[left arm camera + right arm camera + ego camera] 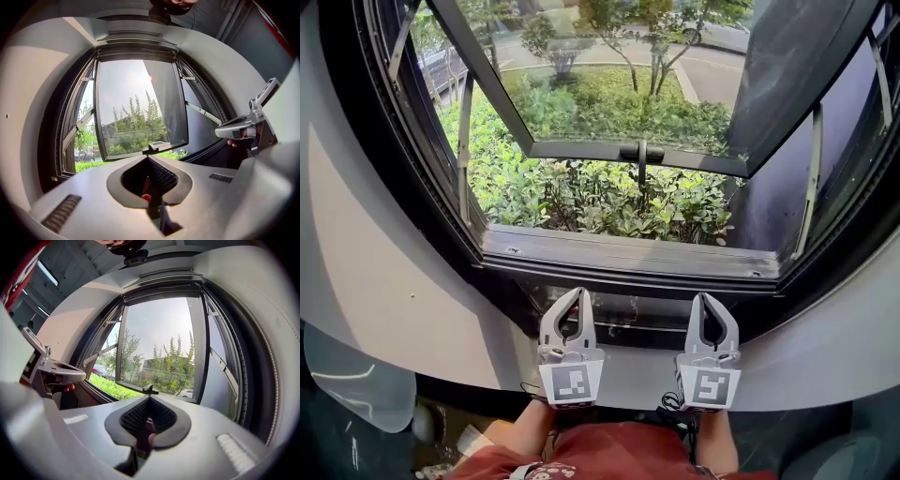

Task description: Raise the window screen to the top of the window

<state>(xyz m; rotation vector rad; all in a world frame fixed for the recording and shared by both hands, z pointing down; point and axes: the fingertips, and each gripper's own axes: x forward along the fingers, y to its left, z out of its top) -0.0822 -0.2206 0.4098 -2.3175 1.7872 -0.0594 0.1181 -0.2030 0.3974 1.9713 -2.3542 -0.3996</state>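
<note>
The window opening (609,202) looks out on green bushes, and its glass sash (609,75) swings outward, with a black handle (641,152) on its lower edge. A dark glossy rail (630,311) runs along the bottom of the frame, below the sill (628,251). I can make out no screen mesh across the opening. My left gripper (578,292) and right gripper (701,298) point at that rail side by side, both shut with nothing visible between the jaws. In the gripper views the left tips (149,158) and right tips (149,398) meet in front of the sash.
Metal stay arms (465,141) (811,178) brace the sash on both sides. The white wall (366,272) curves round the dark frame. Each gripper shows in the other's view: the right gripper (236,131), the left gripper (63,373). A red sleeve (609,455) is below.
</note>
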